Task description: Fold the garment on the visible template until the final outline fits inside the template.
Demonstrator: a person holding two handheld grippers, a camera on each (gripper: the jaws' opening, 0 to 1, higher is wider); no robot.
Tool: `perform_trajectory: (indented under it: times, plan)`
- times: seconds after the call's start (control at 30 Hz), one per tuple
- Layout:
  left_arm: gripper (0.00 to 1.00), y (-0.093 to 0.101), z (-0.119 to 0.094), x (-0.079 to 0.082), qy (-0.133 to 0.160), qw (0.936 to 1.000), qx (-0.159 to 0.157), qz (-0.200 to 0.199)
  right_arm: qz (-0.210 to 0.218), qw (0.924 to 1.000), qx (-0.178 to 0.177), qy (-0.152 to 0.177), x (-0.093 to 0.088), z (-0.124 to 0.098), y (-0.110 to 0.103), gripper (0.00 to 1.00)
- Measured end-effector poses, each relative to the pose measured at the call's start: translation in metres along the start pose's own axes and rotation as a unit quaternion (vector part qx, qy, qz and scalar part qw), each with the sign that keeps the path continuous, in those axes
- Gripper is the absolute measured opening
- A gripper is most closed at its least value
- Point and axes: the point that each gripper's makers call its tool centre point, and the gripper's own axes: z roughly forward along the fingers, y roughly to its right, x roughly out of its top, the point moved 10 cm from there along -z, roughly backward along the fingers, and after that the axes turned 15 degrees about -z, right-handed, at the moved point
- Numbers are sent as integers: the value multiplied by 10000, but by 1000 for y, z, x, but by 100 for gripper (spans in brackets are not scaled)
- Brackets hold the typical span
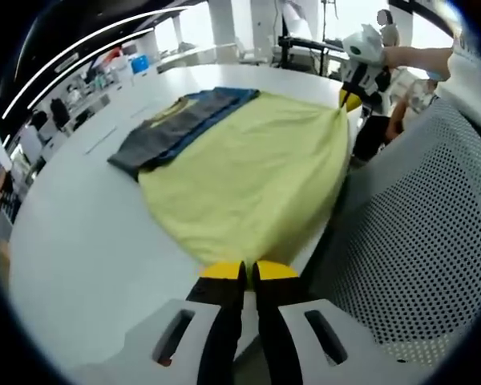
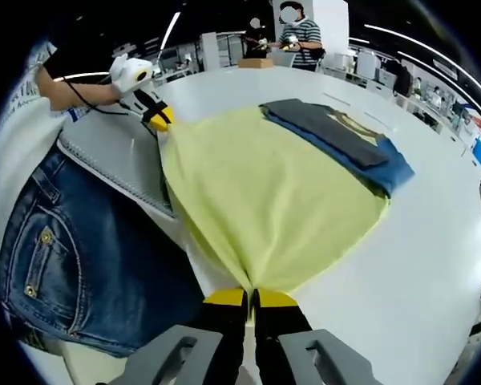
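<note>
The yellow garment (image 1: 248, 172) lies spread on the white table (image 1: 80, 233), its near edge at the table's rim. The left gripper (image 1: 248, 271) has its jaws pressed together on one corner of the hem; the right gripper (image 2: 249, 297) pinches the other corner likewise. Beyond the yellow cloth lies a folded stack of grey and blue garments (image 2: 345, 136).

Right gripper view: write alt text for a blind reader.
The right gripper is shut on the near edge of a yellow garment spread on a white table. The left gripper pinches its far corner; darker folded clothes lie beyond.
</note>
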Motion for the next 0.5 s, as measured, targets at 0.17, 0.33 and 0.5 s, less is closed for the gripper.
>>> perform_trajectory:
  times: [0.17, 0.33, 0.5]
  plan:
    - [2, 6, -3, -5, -89, 9998, -134, -98, 97, 9999, 117, -32, -2, -4, -5, 0]
    - [2, 10, -8, -7, -176, 9995, -215, -134, 170, 9996, 208, -14, -2, -8, -11, 0]
    - [2, 14, -11, -9, -266, 9990, -330, -166, 149, 9992, 377, -62, -2, -12, -17, 0]
